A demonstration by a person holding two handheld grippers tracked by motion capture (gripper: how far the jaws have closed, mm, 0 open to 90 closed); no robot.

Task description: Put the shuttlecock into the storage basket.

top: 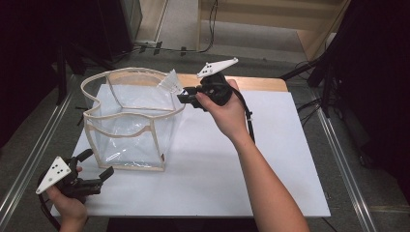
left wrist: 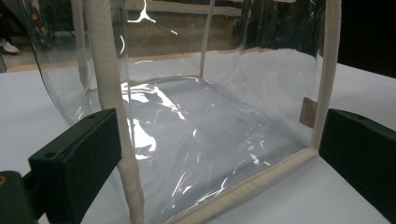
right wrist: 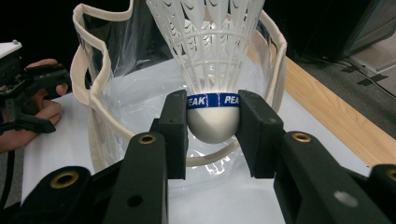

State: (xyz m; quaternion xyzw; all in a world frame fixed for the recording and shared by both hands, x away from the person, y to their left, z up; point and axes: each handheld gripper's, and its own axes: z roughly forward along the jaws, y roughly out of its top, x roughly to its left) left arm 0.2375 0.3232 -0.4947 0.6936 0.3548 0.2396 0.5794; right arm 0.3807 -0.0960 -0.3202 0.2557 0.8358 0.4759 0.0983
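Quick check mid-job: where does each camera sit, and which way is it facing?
High view: above the person's side, looking forward and down on the table; both forearms show.
Left gripper view: on the left gripper, facing the clear bag low down.
Right gripper view: on the right gripper, holding the shuttlecock at the bag's rim.
All views share the bag.

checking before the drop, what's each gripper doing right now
left gripper: open, holding nothing, jaws by the clear plastic bag
right gripper: closed on the white plastic shuttlecock

White shuttlecock point(right wrist: 212, 70) with blue band; clear bag point(top: 128, 121) trimmed beige.
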